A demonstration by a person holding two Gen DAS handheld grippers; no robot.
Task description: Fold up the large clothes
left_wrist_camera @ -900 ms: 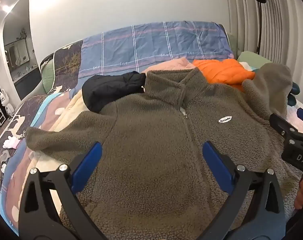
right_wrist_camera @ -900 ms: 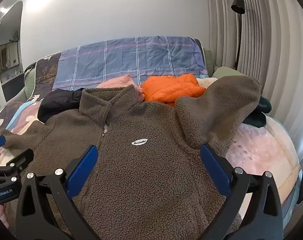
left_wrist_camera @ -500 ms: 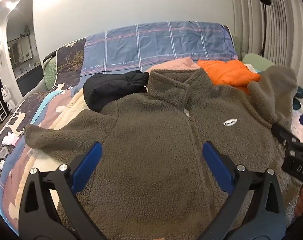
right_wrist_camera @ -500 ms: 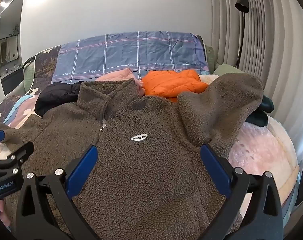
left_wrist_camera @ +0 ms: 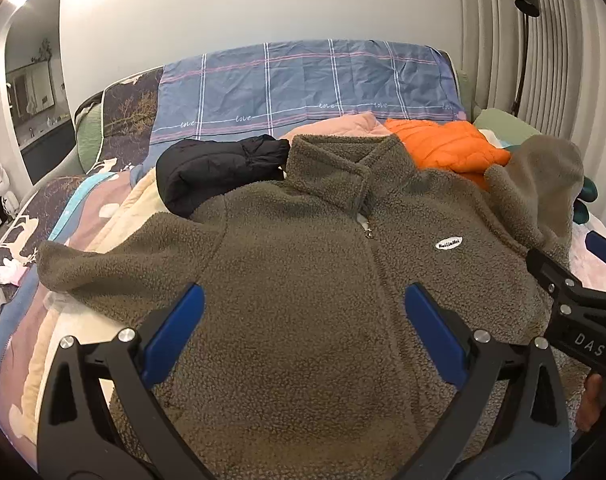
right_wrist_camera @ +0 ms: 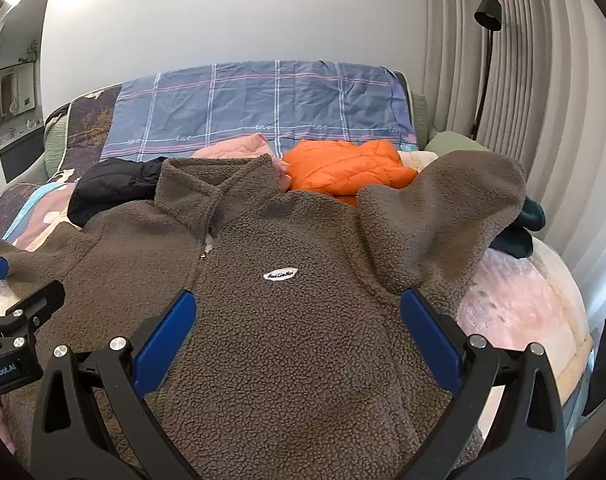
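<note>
Fleece, brown and nubbly, filled most of what I saw: a zip-up fleece jacket lay front-up on the bed, collar towards the headboard, a white oval patch on its chest. Its one sleeve lay flat towards the bed's edge; the other sleeve was humped up and bent back. Behind the collar I saw a black puffy garment, a pink one and a quilted orange jacket, all against a blue plaid cover. My left claw and right claw both hung released above the jacket's lower front, gripping nothing. Pink bedding lay bare at the right edge.
</note>
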